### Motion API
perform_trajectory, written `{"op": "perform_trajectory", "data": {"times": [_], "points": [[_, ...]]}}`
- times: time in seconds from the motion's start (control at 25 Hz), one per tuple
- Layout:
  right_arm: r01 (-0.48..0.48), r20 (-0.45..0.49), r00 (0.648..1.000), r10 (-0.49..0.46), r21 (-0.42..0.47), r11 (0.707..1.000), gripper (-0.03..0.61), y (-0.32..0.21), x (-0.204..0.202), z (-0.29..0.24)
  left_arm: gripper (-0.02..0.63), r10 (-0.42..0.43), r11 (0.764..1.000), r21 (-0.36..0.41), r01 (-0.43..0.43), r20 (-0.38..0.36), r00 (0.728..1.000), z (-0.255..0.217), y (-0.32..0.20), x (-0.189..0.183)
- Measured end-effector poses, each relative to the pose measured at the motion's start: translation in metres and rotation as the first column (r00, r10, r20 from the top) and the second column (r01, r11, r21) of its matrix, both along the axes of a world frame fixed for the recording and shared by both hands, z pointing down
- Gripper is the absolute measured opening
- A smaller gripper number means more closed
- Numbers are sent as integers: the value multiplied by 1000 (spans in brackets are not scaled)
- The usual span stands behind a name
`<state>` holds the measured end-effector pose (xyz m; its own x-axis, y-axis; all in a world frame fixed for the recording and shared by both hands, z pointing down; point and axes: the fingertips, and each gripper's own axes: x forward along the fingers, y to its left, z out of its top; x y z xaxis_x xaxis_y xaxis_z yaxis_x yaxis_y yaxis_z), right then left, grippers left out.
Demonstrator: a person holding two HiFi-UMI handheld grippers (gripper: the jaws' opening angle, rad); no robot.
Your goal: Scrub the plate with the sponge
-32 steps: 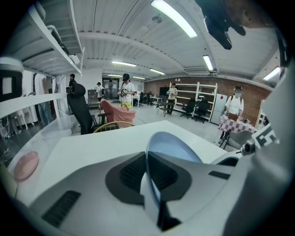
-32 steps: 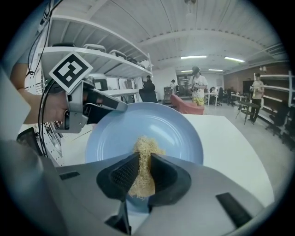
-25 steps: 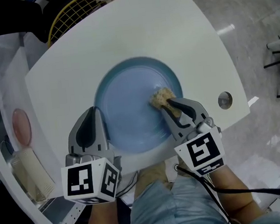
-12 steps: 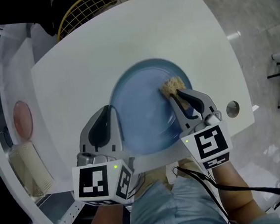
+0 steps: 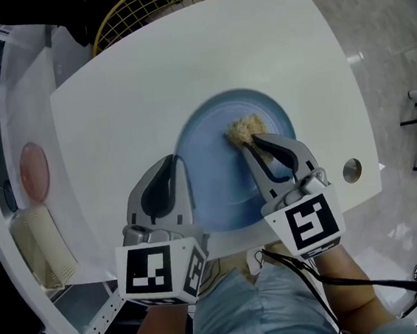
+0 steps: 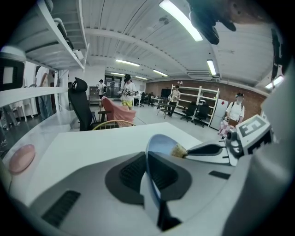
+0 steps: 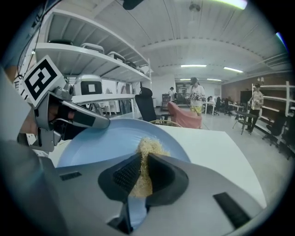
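The head view looks steeply down from above the left gripper (image 5: pixel 170 165) and right gripper (image 5: pixel 249 143) onto the white rounded table (image 5: pixel 183 69). Each gripper view sits close behind its jaws, facing away across it. All three share the round blue plate (image 5: pixel 221 180) and tan fibrous sponge (image 5: pixel 244 128).

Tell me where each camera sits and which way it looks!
Head view: on the person's head, looking steeply down at table, plate and sponge; left hand-held gripper, right hand-held gripper and the person's legs show.
Left gripper view: on the left hand-held gripper, looking along its jaws, shut on the plate's rim.
Right gripper view: on the right hand-held gripper, looking along its jaws, shut on the sponge.
Shared: all three show plate and sponge.
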<state>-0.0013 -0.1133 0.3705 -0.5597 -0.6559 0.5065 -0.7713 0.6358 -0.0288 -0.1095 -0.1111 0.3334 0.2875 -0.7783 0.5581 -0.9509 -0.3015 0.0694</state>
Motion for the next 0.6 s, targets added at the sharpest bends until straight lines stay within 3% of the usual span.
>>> {"op": "perform_trajectory", "data": {"times": [0.4,0.6], "points": [[170,46,985,-169,-26,985,49,37,-44,-6,23,-15,1000,-17,15,8,1000,12,-2,-9],[205,62,977,-202,-55,977,49,56,-46,0,23,-10,1000,-22,10,17,1000,18,-3,-12]]}}
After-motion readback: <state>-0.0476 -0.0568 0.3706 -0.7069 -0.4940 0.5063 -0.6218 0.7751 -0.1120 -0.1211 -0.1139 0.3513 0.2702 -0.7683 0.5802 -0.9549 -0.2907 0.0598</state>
